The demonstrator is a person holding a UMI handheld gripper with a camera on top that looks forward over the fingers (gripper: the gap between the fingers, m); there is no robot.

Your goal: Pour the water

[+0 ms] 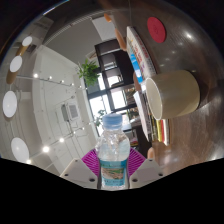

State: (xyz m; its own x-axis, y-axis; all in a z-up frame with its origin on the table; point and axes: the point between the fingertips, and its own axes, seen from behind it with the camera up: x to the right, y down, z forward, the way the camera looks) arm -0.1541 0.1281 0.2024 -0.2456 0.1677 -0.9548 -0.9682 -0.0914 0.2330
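Water bottle (113, 150) clamped upright between gripper (113, 166) pads, fingers narrowly parted; bottle base hidden, pale cylinder (172, 92) beyond

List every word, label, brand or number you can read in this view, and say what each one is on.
No text can be read here.
Water bottle, held between the fingers: it has a blue label, but the print is too small and blurred to read.
Boxes on the shelf beyond the bottle: coloured packaging, lettering too small to read.
Red round disc overhead: no legible marking.
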